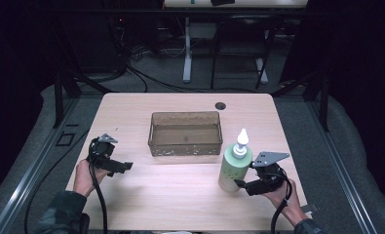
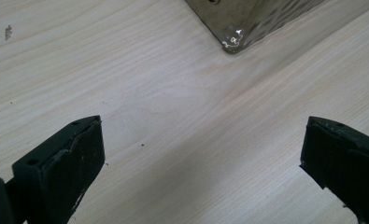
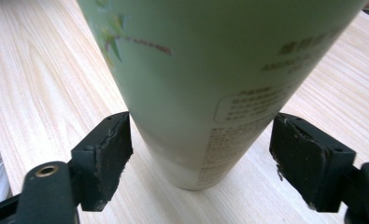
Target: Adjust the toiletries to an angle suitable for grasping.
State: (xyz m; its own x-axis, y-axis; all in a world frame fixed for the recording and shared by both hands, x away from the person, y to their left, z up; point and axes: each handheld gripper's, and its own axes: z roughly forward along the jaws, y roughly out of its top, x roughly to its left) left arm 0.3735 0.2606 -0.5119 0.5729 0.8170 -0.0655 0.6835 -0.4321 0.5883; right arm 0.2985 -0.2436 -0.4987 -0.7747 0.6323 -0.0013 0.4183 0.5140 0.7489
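Note:
A pale green pump bottle (image 1: 235,168) with a white nozzle stands upright on the wooden table (image 1: 170,195), right of centre. My right gripper (image 1: 241,185) reaches its base from the right. In the right gripper view the bottle (image 3: 210,70) stands between the two black pads (image 3: 109,158); the left pad is at its wall and the right pad shows a thin gap, so my right gripper (image 3: 201,154) is open around it. My left gripper (image 1: 124,166) is held low at the table's left, and in its own view my left gripper (image 2: 201,154) is wide open over bare wood.
A clear brownish plastic bin (image 1: 185,115) sits at the table's middle, just behind and left of the bottle; its corner (image 2: 238,28) shows in the left gripper view. A round cable hole (image 1: 220,105) lies behind the bin. Dark floor and cables surround the table.

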